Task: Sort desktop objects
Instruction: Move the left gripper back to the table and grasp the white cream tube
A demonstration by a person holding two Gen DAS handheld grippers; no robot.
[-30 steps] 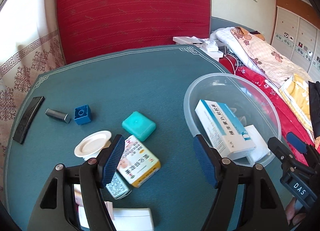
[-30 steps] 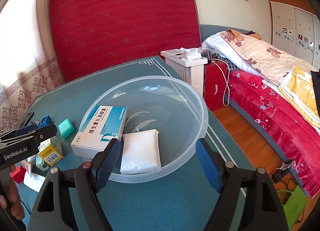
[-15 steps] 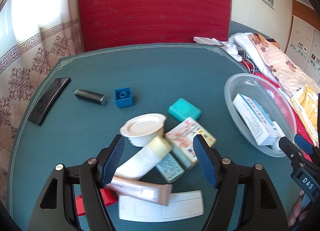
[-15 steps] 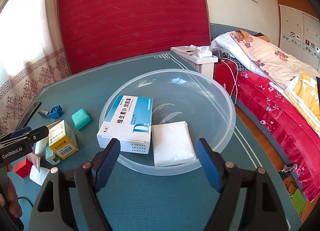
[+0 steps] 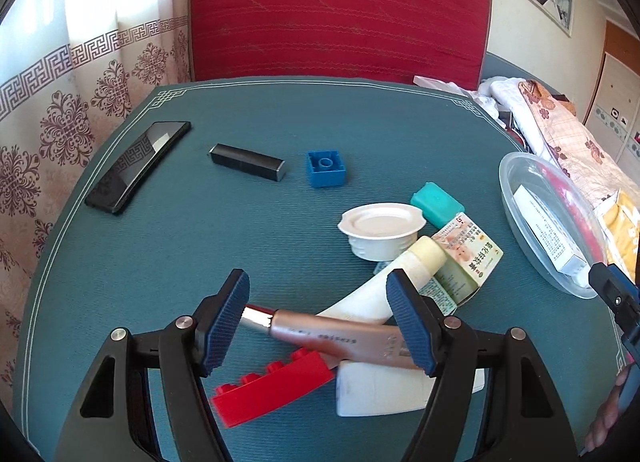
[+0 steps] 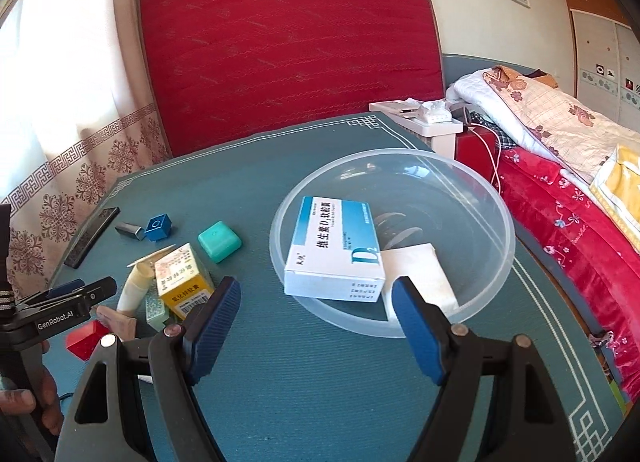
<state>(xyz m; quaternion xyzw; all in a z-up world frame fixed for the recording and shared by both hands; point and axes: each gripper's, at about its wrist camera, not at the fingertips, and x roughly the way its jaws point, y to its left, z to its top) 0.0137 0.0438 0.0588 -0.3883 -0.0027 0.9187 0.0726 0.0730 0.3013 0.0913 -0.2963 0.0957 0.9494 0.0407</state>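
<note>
Left gripper [image 5: 318, 318] is held spread wide, empty, low centre of frame, above a pink tube [image 5: 340, 336] lying across a red brick [image 5: 272, 386]. Right gripper [image 6: 316, 322] is likewise spread, empty, before the clear bowl [image 6: 496, 218], centre right, where a blue-white box [image 6: 334, 248] is seen.

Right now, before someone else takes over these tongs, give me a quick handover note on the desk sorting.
Left tongs: open, empty, hovering over the pink tube in the pile.
Right tongs: open, empty, in front of the clear bowl.
Done: blue-and-white medicine box and white packet lie in the bowl.
Left on the table: red brick, white tube, yellow medicine box, white cup, teal case, blue brick, dark bar, phone.
</note>
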